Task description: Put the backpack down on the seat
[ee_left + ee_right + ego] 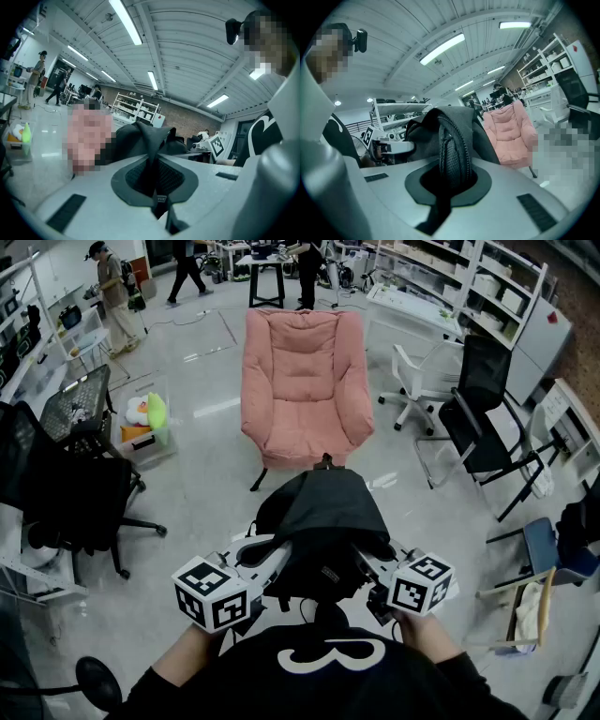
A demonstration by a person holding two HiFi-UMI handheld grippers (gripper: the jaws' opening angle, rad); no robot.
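The backpack (323, 521) hangs in the air just in front of us, carried between our two tools and well short of the pink armchair (305, 343), whose seat (305, 437) is bare; the left hand-held gripper (157, 190) is clamped on a thin dark strap (151, 154) of the pack, and the right hand-held gripper (450, 183) is clamped on a padded mesh strap (452, 150), so both share the load; we judge that we are in the carrying step, with the setting-down not yet begun; the next move calls for walking up to the front edge of the seat, lifting the pack over that edge, lowering it until the cushion takes its weight, and only then letting both pairs of jaws part; a black office chair (483, 418) and a white chair (417, 381) stand to the right of the armchair, a clear bin of toys (145, 432) and a second black chair (75, 484) to the left, all off our line; the floor (206, 493) between us and the seat shows nothing in the way; people (112, 296) are far behind the armchair.
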